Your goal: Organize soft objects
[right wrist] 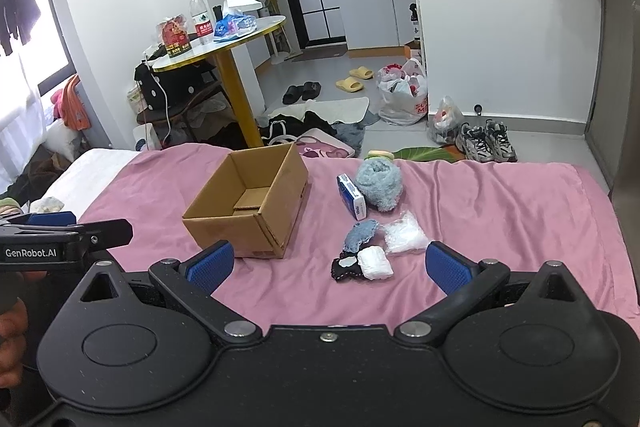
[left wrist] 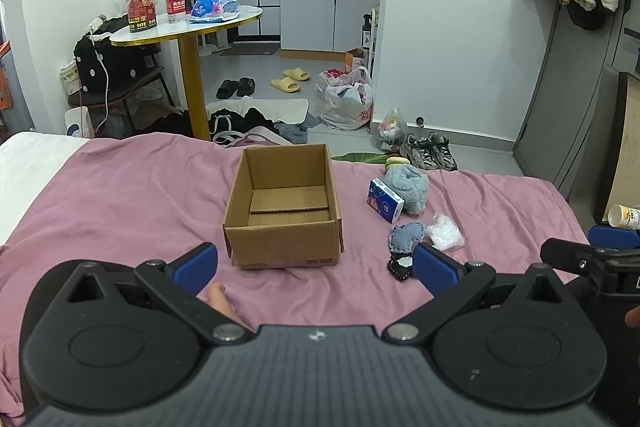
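Both claws hang wide and empty over the pink bed: left claw facing the open cardboard box, right claw facing the soft pile. That pile sits at the box's three o'clock: fluffy blue bundle, small blue carton, denim piece, crinkly clear bag, white roll. The dark item under the roll is hard to make out, and the left claw's finger hides the roll from its own view.

Empty cardboard box upright; soft items beside.
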A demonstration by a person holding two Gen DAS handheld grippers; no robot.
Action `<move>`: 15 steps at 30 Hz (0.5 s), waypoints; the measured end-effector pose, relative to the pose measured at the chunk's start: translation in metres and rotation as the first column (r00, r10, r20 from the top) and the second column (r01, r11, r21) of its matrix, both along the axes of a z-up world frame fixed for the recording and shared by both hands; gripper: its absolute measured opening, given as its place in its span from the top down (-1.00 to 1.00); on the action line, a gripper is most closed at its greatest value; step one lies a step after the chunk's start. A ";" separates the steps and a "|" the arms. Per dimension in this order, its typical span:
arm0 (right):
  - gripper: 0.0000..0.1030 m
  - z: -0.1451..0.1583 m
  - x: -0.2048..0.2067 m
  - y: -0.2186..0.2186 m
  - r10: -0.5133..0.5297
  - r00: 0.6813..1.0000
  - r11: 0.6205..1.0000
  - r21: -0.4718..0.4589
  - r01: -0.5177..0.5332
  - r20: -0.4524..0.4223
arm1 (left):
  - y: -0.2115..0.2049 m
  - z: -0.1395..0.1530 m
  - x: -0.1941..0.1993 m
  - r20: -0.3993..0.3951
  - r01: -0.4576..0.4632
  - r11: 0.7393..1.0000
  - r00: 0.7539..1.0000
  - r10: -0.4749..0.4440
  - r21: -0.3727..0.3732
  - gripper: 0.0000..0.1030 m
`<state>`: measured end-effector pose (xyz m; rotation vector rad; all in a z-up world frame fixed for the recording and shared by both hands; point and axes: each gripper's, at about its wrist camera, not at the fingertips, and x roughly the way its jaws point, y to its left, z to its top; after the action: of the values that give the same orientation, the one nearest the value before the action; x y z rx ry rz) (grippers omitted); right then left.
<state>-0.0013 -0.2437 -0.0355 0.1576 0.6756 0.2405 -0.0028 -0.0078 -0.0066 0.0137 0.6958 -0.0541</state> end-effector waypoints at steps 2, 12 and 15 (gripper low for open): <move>-1.00 -0.002 0.004 0.000 -0.002 1.000 1.000 0.002 0.002 -0.007 | 0.000 -0.001 0.005 -0.005 0.001 1.000 1.000 -0.001 -0.002 -1.00; -1.00 -0.014 0.027 -0.007 -0.016 0.999 1.000 0.012 0.016 -0.042 | -0.004 -0.009 0.032 -0.041 0.008 1.000 0.999 -0.008 -0.016 -1.00; -1.00 -0.021 0.032 -0.015 -0.032 0.998 0.998 0.049 0.035 -0.058 | -0.007 -0.013 0.042 -0.053 0.019 1.000 0.998 -0.020 -0.020 -1.00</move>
<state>0.0303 -0.2585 -0.0569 0.2246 0.7233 0.2217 0.0393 -0.0148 -0.0196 0.0004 0.7479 -0.0798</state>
